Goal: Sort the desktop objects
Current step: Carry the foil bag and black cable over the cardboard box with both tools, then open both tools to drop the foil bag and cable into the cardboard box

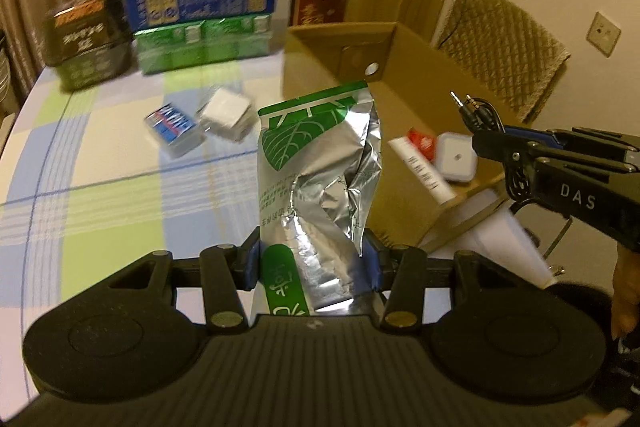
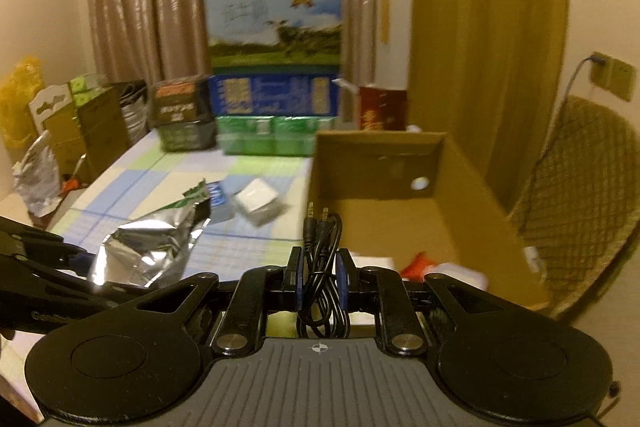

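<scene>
I am holding a crinkled, light foil pouch [image 1: 320, 183] by its stiffer bottom edge in my clenched left gripper [image 1: 314, 263], just beside the cardboard box [image 1: 416, 67], while my right gripper [image 2: 320, 279] is pinching a limp coiled audio cable [image 2: 322, 259] over that box.

I count two hand-held grippers, the left hand-held gripper [image 1: 312, 263] and the right hand-held gripper [image 2: 320, 277]. On the surface [image 1: 100, 163] sits one open cardboard box [image 1: 404, 43] to the right, with three small items inside: one white tube [image 1: 424, 171], one red packet [image 1: 421, 142], one white square case [image 1: 456, 157]. I see one foil pouch [image 1: 320, 167], one black audio cable [image 2: 322, 259], and two small packets at the middle: one blue [image 1: 174, 127], one white [image 1: 228, 113]. Four cartons stand stacked at the far edge.
</scene>
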Demonstrator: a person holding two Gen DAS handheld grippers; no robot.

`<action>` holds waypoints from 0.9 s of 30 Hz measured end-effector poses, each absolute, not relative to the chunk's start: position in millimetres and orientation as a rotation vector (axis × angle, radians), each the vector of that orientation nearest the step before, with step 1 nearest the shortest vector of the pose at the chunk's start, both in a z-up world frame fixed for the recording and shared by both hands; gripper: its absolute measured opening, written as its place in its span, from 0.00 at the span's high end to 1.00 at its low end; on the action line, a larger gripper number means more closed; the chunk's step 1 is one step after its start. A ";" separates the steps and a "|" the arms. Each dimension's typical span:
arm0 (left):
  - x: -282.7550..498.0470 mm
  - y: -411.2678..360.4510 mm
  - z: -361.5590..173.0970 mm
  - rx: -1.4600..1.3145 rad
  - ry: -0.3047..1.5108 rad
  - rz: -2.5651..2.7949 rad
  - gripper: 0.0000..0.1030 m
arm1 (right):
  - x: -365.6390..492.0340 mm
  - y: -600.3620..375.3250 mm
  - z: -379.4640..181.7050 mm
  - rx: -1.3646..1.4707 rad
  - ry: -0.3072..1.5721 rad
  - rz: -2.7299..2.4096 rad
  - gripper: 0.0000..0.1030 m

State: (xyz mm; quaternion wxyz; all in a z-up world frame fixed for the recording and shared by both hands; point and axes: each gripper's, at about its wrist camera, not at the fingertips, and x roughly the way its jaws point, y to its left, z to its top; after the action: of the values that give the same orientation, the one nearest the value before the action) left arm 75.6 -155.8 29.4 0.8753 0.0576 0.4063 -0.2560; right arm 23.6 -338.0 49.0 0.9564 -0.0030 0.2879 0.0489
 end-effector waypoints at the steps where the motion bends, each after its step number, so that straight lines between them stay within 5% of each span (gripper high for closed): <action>1: 76.0 -162.8 31.3 0.123 0.844 -0.543 0.58 | 23.9 -345.1 51.0 -0.010 0.582 0.089 0.87; 27: 109.8 -287.4 46.9 0.128 0.822 -0.650 0.58 | 65.3 -449.5 62.1 -0.080 0.630 0.039 0.87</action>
State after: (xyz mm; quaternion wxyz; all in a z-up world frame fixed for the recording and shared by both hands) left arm 109.8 -287.4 46.9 0.8639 0.0611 0.3921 -0.3102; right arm 65.3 -449.5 62.1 0.9498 -0.0394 0.3099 0.0193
